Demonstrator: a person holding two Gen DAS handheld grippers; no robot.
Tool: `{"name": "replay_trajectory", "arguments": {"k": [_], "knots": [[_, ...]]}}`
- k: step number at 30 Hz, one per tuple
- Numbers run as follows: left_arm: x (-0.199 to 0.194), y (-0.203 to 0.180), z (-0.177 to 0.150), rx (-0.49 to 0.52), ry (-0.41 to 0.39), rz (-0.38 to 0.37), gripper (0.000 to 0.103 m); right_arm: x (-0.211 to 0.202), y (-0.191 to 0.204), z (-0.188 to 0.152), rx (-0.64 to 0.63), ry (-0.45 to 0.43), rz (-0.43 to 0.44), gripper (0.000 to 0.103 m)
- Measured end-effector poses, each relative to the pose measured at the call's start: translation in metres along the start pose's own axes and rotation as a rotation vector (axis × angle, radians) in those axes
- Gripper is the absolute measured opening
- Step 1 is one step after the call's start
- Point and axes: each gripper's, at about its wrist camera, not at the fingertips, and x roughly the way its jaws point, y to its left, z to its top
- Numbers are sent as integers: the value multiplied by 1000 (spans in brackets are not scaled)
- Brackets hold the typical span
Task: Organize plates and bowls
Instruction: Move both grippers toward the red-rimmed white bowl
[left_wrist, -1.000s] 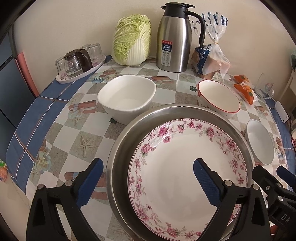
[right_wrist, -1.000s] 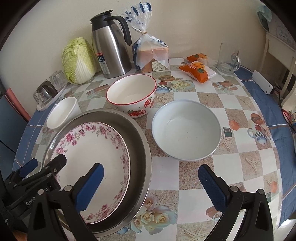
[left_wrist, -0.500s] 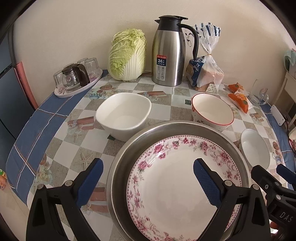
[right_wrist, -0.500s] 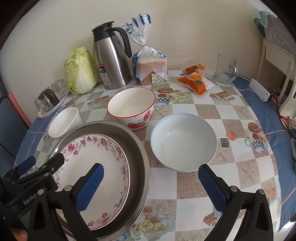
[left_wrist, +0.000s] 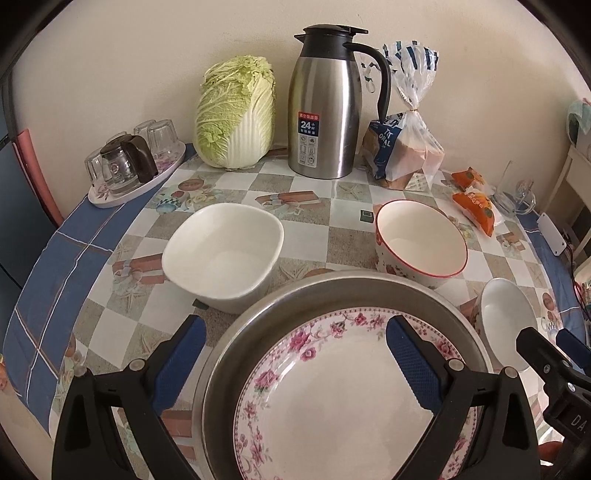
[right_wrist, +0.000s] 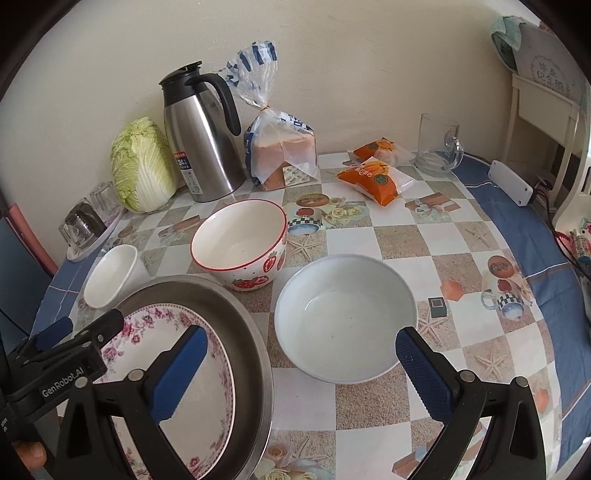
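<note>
On the table (right_wrist: 369, 236) only the plate (left_wrist: 332, 398) is nested in the pan (left_wrist: 229, 354); three bowls (right_wrist: 347, 317) are left loose, both grippers (left_wrist: 293, 354) (right_wrist: 301, 363) held apart

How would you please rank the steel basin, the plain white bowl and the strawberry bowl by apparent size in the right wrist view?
1. steel basin, clearly largest.
2. plain white bowl.
3. strawberry bowl; farther from the camera, so its gap to the white bowl is unsure.

My left gripper (left_wrist: 293, 363) and right gripper (right_wrist: 303, 373) hang side by side, fingers spread wide apart, holding nothing between them.
</note>
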Motion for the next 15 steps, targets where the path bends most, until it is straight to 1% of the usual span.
{"name": "replay_trajectory", "arguments": {"k": [5,12,15], "knots": [[5,4,28,25,-46,18,98,6,-6,19,20,-22,-14,103],[11,9,71,79,-46,-34,98,16,-2,56,-41,-20,-20,103],[11,8,87,106,-51,-47,98,19,0,75,-74,-24,-41,103]]}}
